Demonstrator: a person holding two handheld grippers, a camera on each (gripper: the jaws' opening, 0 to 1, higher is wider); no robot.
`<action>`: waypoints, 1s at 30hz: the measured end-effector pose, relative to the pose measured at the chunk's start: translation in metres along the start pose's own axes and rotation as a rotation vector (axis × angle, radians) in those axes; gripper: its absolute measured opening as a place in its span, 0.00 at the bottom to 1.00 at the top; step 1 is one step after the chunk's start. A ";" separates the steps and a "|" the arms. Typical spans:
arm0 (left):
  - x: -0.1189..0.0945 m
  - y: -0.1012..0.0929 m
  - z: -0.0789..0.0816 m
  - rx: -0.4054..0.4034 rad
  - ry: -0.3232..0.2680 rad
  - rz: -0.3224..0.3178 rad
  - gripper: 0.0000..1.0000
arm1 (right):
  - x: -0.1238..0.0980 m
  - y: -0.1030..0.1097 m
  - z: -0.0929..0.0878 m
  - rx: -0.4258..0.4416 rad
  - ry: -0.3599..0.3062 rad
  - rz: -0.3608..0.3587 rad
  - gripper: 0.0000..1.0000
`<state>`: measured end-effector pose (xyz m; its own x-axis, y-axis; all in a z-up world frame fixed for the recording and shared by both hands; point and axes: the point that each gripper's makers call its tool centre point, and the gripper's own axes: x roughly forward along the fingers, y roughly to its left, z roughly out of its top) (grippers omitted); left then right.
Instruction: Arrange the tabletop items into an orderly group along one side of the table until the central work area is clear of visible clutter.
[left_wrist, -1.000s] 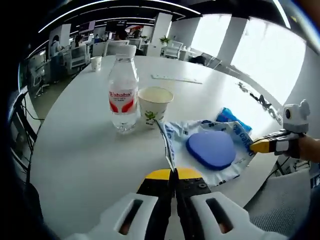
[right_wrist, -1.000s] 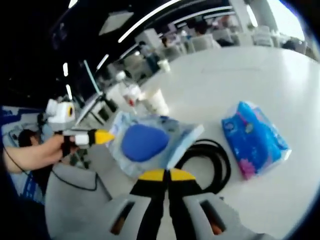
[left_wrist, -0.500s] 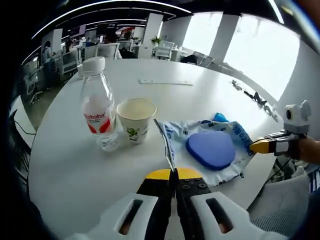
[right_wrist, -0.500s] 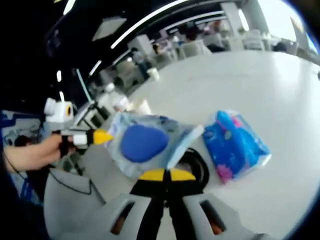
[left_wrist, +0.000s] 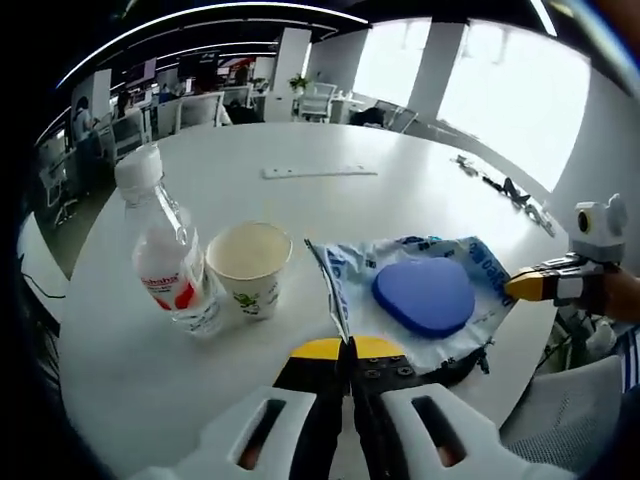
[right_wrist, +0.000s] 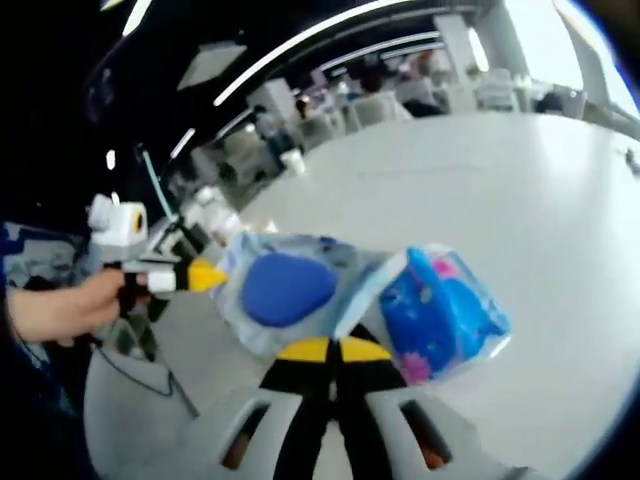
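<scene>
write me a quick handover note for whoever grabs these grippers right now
Left gripper: shut on one edge of the wet wipes pack.
Right gripper: shut on the opposite edge, so the pack hangs between both.
Water bottle and paper cup stand side by side on the white table. Blue tissue pack lies just beyond the wipes; a black cable shows under them.
Done: bottle and cup look grouped.
Left: set the wipes down beside them, then tissue pack, cable.

One bottle (left_wrist: 165, 258), one paper cup (left_wrist: 249, 268), two packets (left_wrist: 420, 297) (right_wrist: 440, 315) (both blue).
</scene>
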<state>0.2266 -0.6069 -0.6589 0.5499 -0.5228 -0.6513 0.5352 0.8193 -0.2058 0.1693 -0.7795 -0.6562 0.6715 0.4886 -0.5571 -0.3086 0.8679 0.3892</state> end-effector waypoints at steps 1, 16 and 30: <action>0.002 0.000 0.001 0.000 0.000 0.002 0.00 | 0.001 -0.001 0.001 -0.001 -0.002 -0.002 0.00; 0.027 -0.002 0.017 0.024 0.017 0.057 0.00 | 0.004 -0.020 0.023 -0.028 -0.016 -0.044 0.00; 0.051 0.004 0.022 0.080 0.080 0.123 0.01 | 0.021 -0.036 0.040 -0.049 -0.010 -0.056 0.00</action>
<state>0.2712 -0.6353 -0.6775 0.5633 -0.3965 -0.7249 0.5183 0.8528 -0.0638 0.2215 -0.8037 -0.6525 0.6951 0.4387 -0.5695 -0.3033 0.8972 0.3210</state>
